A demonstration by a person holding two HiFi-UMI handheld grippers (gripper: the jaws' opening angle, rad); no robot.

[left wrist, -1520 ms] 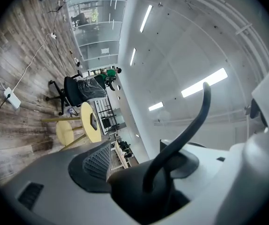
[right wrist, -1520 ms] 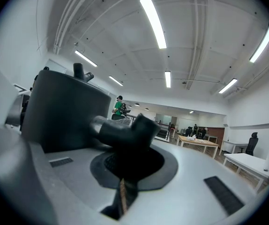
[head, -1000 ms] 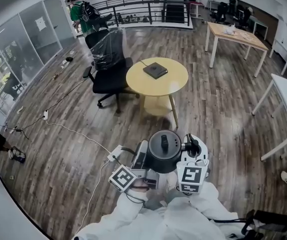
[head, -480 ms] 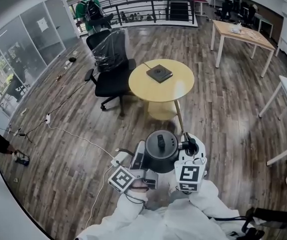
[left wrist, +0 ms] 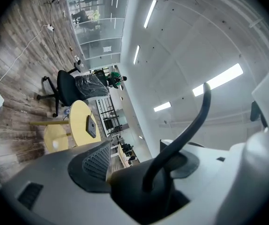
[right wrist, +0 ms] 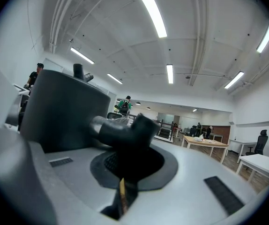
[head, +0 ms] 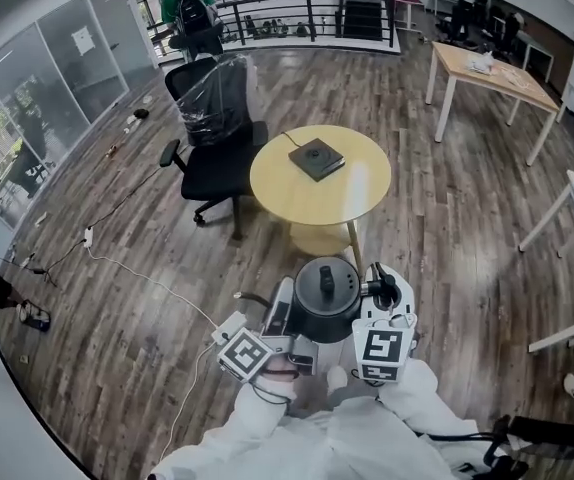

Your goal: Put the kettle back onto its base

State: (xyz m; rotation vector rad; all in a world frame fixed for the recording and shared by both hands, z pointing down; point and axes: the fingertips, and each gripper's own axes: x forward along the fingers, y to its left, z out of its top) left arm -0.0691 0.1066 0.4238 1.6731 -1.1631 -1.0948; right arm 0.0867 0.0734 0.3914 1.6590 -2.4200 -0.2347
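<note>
I could read no word, brand or number anywhere. The white paper sheet (head: 84, 39) on the glass partition wall (head: 52, 78) was too small and blurred to read. The cubes on the left gripper (head: 283, 313) and right gripper (head: 380, 293) bore black-and-white square markers only, and the black round kettle (head: 327, 303) showed no legible print.

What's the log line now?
kettle: off base | left hand-held gripper: shut on kettle | right hand-held gripper: shut on kettle | base: on table
</note>
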